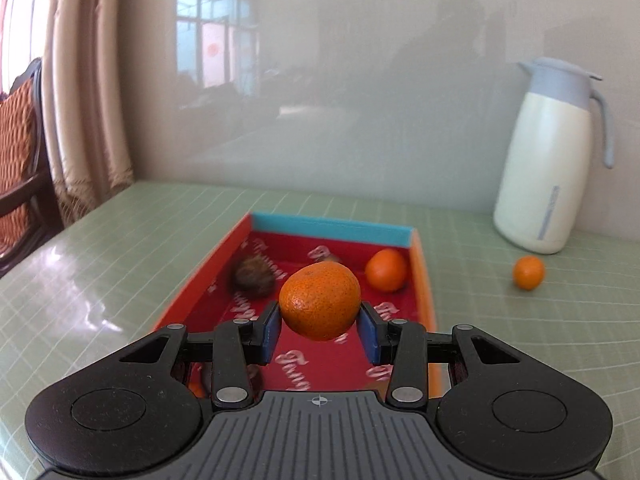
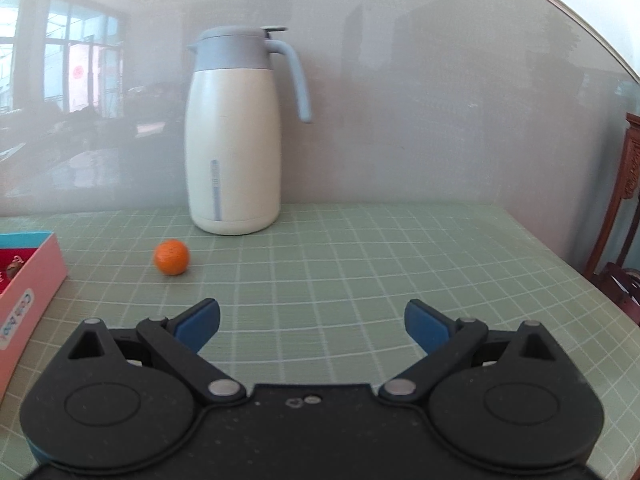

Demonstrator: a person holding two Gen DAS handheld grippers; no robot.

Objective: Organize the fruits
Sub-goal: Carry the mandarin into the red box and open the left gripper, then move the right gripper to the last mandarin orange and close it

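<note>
We see the red box (image 1: 224, 272), open-topped with a blue far wall, lying on the green checked tablecloth (image 1: 120, 264). Inside it, a brown walnut-like thing (image 1: 253, 278) sits toward the left wall, blurred, and a small orange (image 1: 386, 270) rests in the far right corner. Above the box's near half our left gripper (image 1: 319, 322) has its blue pads pressed against both sides of a larger mandarin (image 1: 320, 300), which it carries clear of the floor of the box. Right of the box, well apart from it, a loose orange (image 1: 529, 272) lies on the cloth, just in front of a white jug (image 1: 548, 160) with a pale blue lid and handle. Our right gripper (image 2: 312, 326) hangs over bare cloth near the loose orange, jaws spread wide with nothing between them.
</note>
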